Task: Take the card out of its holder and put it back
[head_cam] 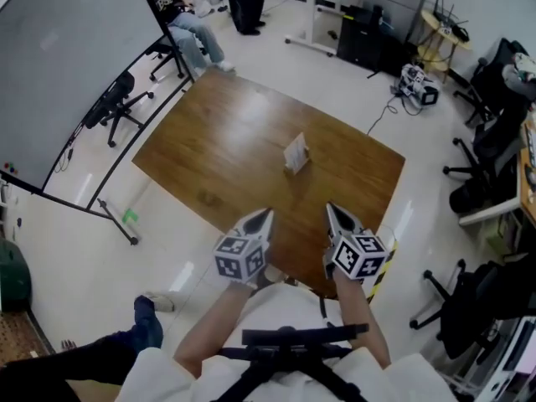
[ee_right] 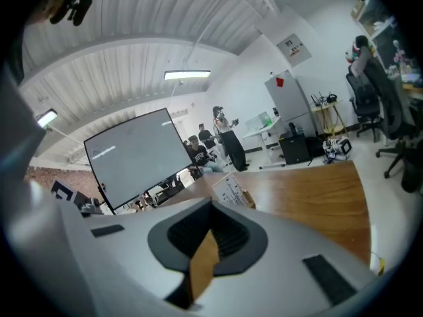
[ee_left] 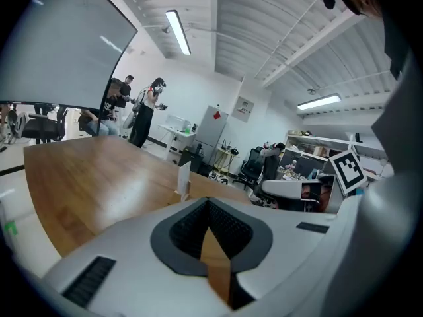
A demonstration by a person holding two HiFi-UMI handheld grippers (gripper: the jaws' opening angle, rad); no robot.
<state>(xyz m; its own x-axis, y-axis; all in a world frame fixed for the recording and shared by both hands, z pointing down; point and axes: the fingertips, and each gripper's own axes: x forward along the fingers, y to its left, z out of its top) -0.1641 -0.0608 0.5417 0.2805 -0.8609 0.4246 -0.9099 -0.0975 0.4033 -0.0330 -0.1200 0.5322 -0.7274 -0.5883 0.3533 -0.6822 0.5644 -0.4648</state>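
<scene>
Two empty claws, both closed: left claw (head_cam: 266, 216), right claw (head_cam: 330, 209). The card (head_cam: 296, 151) stands upright in its holder (head_cam: 299, 168), well ahead, about midway between them, edge-on to the left claw.

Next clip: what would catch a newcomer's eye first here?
A white card stands in its small holder, alone near the middle of the wooden table. Nearer the person, the left tool and right tool hover by the table's near edge, both shut and empty, pointing towards the card.
</scene>
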